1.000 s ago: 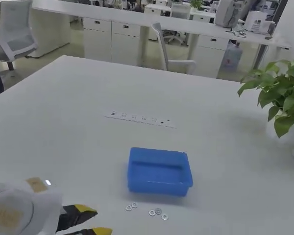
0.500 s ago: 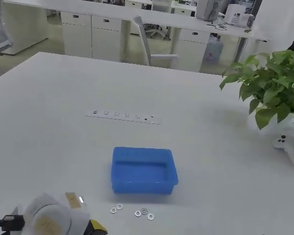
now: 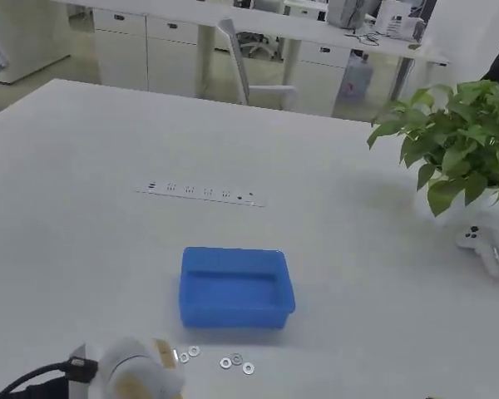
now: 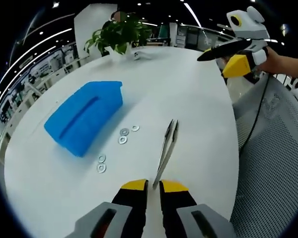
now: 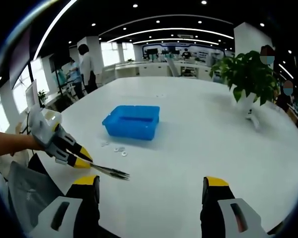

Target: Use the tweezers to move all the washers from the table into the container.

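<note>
Steel in grip: clamps tweezers [image 4: 165, 151] in closed left claw [image 4: 154, 184], tips aimed ahead over tabletop [image 4: 198, 99]. Finds washers [image 4: 121, 136], perhaps five, loose between that long axis and blue container [image 4: 84, 116]. Needs a sideways swing toward them. Holds right claw [image 5: 151, 182] wide open, empty, farther off.

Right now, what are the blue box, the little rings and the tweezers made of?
The blue container looks like plastic: even colour, soft sheen. The washers look like metal: small silvery rings, bright glints. The tweezers seem metal too: thin, grey, shiny.
</note>
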